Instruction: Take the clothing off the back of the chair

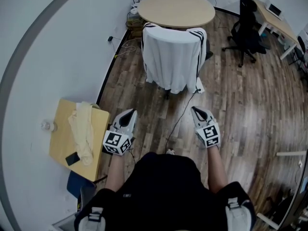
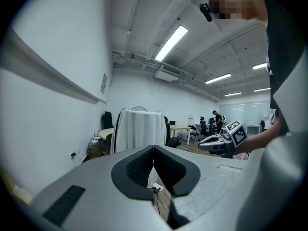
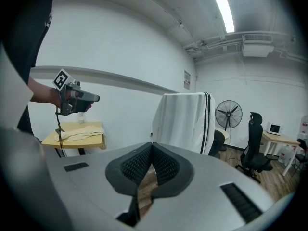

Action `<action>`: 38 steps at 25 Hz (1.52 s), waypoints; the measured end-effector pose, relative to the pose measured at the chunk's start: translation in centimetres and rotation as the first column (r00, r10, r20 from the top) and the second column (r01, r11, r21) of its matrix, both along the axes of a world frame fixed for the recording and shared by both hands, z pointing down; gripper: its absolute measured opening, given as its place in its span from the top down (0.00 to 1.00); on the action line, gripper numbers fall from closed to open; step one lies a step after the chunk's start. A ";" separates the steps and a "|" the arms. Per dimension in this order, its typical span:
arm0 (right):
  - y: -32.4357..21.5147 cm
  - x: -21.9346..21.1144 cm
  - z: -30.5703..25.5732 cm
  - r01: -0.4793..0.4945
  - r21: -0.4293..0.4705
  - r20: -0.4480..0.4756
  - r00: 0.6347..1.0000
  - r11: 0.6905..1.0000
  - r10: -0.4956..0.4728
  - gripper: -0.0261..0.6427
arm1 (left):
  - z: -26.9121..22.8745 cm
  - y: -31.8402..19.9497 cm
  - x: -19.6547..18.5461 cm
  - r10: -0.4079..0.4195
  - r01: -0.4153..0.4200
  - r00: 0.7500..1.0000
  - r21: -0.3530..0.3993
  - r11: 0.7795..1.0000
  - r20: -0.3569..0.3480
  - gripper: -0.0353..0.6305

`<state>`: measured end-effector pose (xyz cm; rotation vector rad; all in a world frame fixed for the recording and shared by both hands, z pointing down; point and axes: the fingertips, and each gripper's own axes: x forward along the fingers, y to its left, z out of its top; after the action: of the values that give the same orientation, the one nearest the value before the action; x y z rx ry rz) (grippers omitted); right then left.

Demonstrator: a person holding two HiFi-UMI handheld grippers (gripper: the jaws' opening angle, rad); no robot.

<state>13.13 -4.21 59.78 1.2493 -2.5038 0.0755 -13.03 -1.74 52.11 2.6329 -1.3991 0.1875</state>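
Head view, looking steeply down at a wood plank floor (image 1: 240,105).

- White garment (image 1: 172,57) with black stripes down its sides hangs draped over the back of a chair (image 3: 218,139), covering it almost completely; only a dark part of the chair shows past the cloth's edge. It stands straight ahead of the person, well apart from both grippers, just in front of a round wooden counter (image 1: 175,8).
- Left gripper (image 1: 128,114): held low at the person's left and aimed toward the chair. Its own view shows the 2 fingers (image 2: 139,165) pressed together at the tips, with nothing between them. The garment sits centred above them in the distance.
- Right gripper (image 1: 197,111): held at about the same height on the right, also aimed toward the chair. Its fingers (image 3: 166,165) are likewise closed tip to tip and empty. The garment appears just right of centre.
- Neither gripper touches the garment.
- Small square counter (image 1: 61,131) against the wall at the person's left carries a cream cloth (image 1: 83,129), a dark flat object (image 1: 72,159) and a small bottle (image 1: 48,125) at its wall edge.
- A thin cable (image 1: 179,121) runs across the floor between the grippers toward the chair.
- Farther right: a black office chair (image 1: 245,25) beside a long desk (image 1: 276,18). A standing fan (image 3: 228,113) shows behind the garment in the right gripper view.
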 end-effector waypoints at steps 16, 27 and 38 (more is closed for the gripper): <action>0.5 0.8 0.1 -0.004 -0.028 -0.029 1.000 1.000 0.004 0.97 | -0.2 0.1 0.6 -0.011 0.011 1.000 0.010 1.000 -0.018 0.94; -0.2 0.4 -0.1 -0.023 -0.005 -0.035 0.999 1.000 0.022 0.97 | -0.4 -1.3 -0.4 -0.003 0.004 0.999 0.034 0.999 -0.037 0.94; -0.8 -0.3 0.4 -0.042 -0.023 -0.046 0.998 0.999 0.041 0.97 | 0.3 -2.7 -1.2 0.003 -0.002 0.999 0.025 1.000 -0.055 0.94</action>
<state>12.87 -5.00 60.17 1.2796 -2.4321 0.0856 -14.23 -4.42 52.36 2.6388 -1.3899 0.0982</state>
